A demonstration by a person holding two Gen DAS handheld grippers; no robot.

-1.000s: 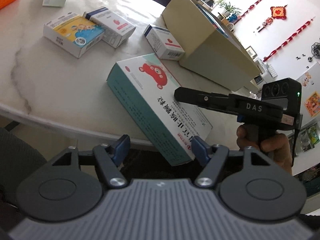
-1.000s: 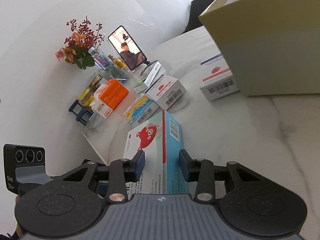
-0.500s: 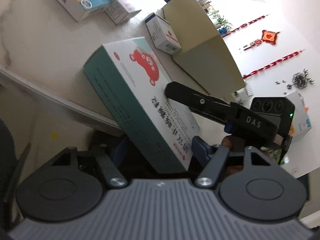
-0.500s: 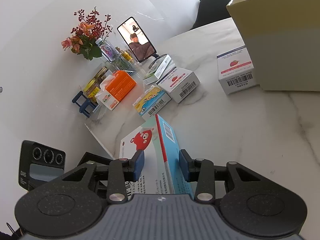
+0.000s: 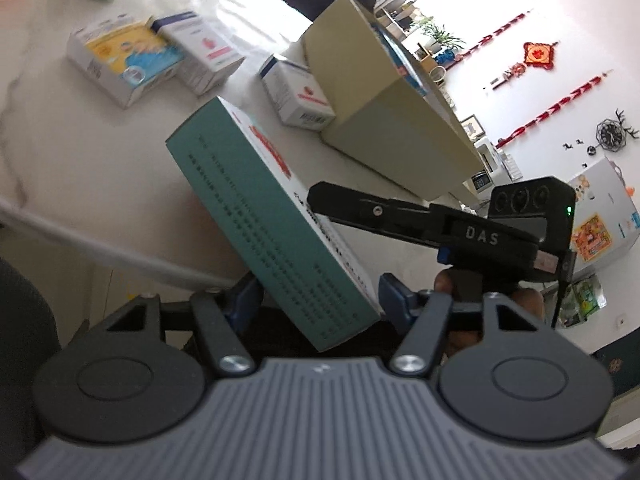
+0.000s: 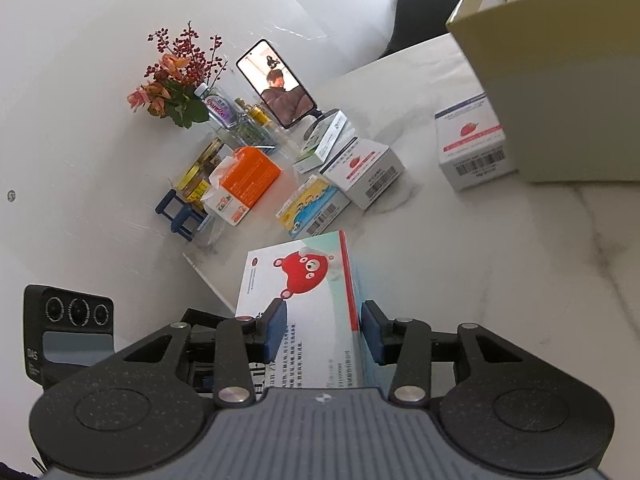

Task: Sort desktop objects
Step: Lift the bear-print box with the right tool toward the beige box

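Observation:
A long teal and white box with a red bear (image 6: 304, 300) is lifted off the marble table (image 6: 500, 260), tilted. My right gripper (image 6: 322, 330) is shut on its near end, pads on both sides. In the left wrist view the same box (image 5: 264, 216) slants between my left gripper's open fingers (image 5: 316, 300), whose pads stand apart from it. The right gripper's finger (image 5: 360, 208) lies across the box's white face. A beige cardboard box (image 6: 560, 80) stands at the right with small packs inside.
Several small medicine boxes lie on the table: a yellow and blue one (image 6: 312, 208), a white one with a strawberry (image 6: 362, 168), another (image 6: 472, 144) against the beige box. An orange tissue pack (image 6: 244, 180), flowers (image 6: 176, 80) and a phone on a stand (image 6: 276, 84) stand at the far edge.
The bear box has risen off the table edge and turned, its teal side now facing the left camera. The right gripper stays shut on it. The left gripper stays open around it.

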